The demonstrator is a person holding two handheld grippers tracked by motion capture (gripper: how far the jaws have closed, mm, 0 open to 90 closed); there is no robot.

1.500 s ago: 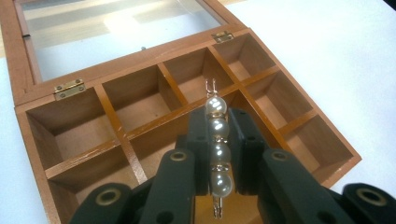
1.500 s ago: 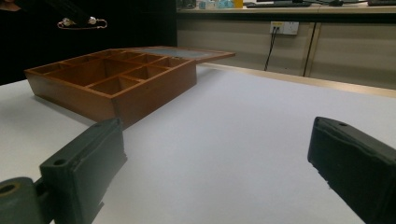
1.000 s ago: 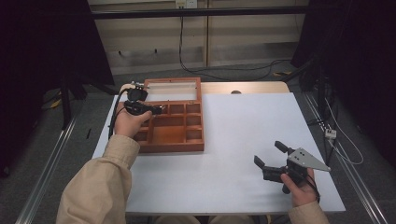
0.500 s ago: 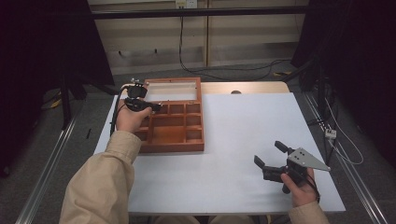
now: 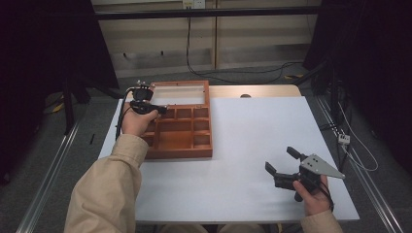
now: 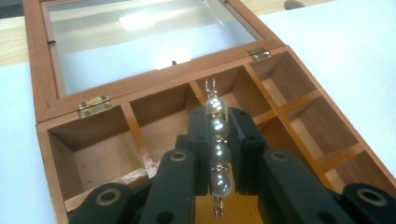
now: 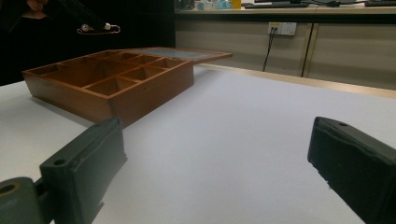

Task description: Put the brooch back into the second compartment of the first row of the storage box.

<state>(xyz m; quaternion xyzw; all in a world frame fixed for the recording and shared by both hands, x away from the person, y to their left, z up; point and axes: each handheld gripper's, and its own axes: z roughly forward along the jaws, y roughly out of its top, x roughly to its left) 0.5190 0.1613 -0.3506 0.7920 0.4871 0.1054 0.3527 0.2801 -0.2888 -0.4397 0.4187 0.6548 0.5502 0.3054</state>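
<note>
Left gripper pinching pearl pin over box; lowering squarely into one compartment is advisable. Right gripper resting wide open.

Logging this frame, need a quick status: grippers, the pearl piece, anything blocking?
Left gripper shut on pearl-bead pin, above open brown wooden compartment box. Right gripper open, low over white table. Nothing in the way.

Reddish-brown wooden compartment box with brass hinges; white pearl pin; black hand-held gripper; white bench.
</note>
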